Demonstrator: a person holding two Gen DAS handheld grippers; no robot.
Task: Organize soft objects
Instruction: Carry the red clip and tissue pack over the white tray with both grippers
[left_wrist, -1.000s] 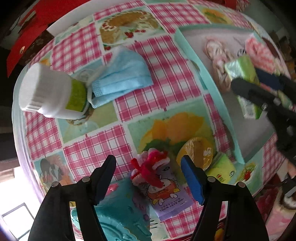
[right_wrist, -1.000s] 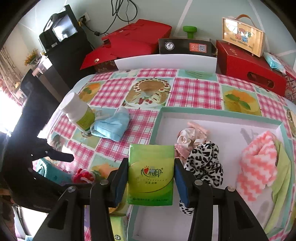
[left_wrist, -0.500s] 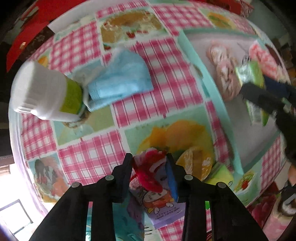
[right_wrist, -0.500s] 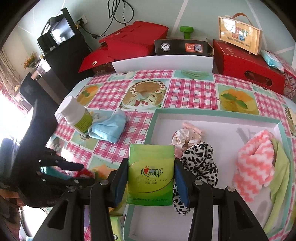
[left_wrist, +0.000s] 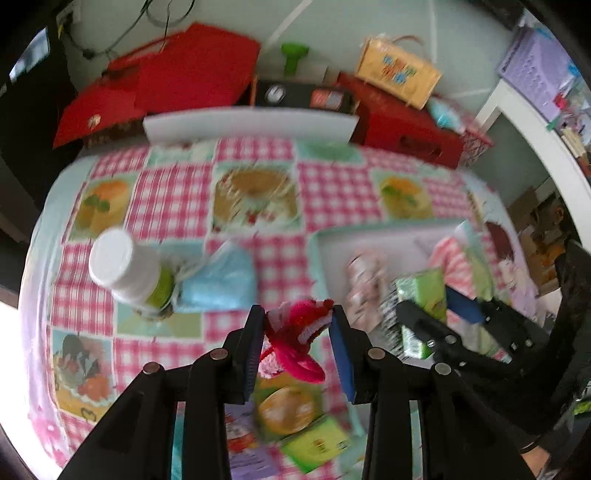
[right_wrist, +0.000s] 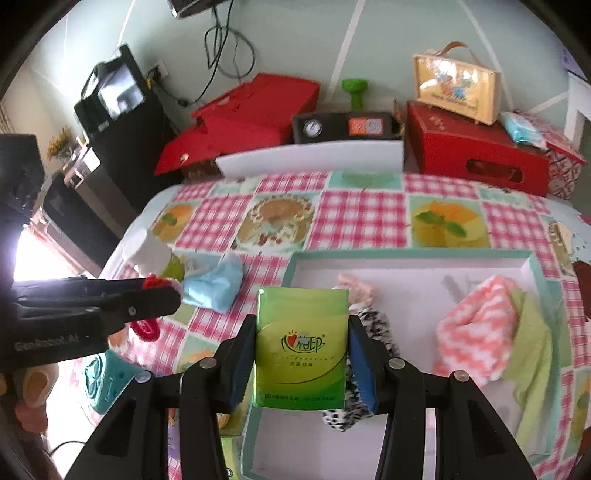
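Note:
My left gripper (left_wrist: 297, 315) is shut on a red and white fluffy scrunchie (left_wrist: 301, 328) and holds it above the checked tablecloth. My right gripper (right_wrist: 302, 325) is shut on a green tissue pack (right_wrist: 302, 345) over the near left part of the teal-rimmed white tray (right_wrist: 406, 254). In the tray lie a pink floral scrunchie (right_wrist: 356, 288), a leopard scrunchie (right_wrist: 373, 321), a pink zigzag cloth (right_wrist: 476, 325) and a green cloth (right_wrist: 532, 343). The left gripper (right_wrist: 162, 291) with the red scrunchie shows at the left of the right wrist view.
A white bottle with a green label (left_wrist: 127, 269) and a blue face mask (left_wrist: 221, 284) lie left of the tray. Small packets (left_wrist: 314, 443) and a teal pouch (right_wrist: 107, 380) sit at the near table edge. Red boxes (right_wrist: 472, 151) stand behind the table.
My left gripper has closed on the red scrunchie, lifted it off the packets and tilted up toward the room. My right gripper has kept hold of the tissue pack over the tray.

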